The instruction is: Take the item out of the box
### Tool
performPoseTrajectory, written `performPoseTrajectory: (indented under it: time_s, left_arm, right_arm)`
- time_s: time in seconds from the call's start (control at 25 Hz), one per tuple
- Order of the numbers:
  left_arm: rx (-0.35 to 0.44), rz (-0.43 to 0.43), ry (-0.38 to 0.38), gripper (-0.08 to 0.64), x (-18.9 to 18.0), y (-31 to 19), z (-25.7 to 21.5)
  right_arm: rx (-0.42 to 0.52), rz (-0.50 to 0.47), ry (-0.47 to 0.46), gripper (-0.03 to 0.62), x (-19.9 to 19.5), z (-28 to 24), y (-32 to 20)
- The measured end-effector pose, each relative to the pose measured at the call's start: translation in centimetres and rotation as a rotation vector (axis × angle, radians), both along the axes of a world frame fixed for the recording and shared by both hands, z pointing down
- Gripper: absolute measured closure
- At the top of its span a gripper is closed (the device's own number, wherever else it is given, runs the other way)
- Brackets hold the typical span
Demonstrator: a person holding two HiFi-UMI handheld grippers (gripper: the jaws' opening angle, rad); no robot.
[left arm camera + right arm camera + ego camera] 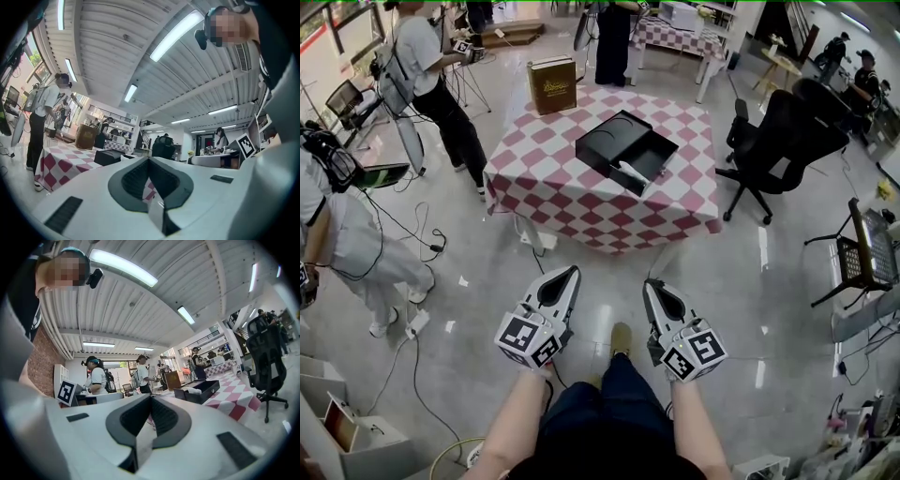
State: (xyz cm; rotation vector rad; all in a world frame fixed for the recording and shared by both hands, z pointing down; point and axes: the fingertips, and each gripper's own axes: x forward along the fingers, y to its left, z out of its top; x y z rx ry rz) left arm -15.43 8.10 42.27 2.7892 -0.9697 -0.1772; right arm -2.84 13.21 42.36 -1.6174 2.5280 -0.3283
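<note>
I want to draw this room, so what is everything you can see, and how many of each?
table: one, pink-and-white checked cloth, middle of the room
box: one, black, open, on the table
item: one, white, inside the box
brown box: one, standing at the table's far-left corner
office chair: one, black, right of the table
second table: one, same checked cloth, at the back
other people: at least five, around the room's edges
cables: several, dark, on the floor at left
left gripper: one, white and black, jaws shut, empty, held short of the table
right gripper: one, same colours, jaws shut, empty, beside the left gripper
</note>
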Motion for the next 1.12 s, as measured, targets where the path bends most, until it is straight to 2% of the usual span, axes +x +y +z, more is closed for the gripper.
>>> performPoseTrajectory:
  time_s: [1.12]
  left_arm:
    - [-0.03, -0.028, -0.018, 0.56, 7.4, -14.2, 1.1]
  right_arm:
    - [-0.049, -0.064, -0.022, 0.588, 6.7, 2.1, -15.3]
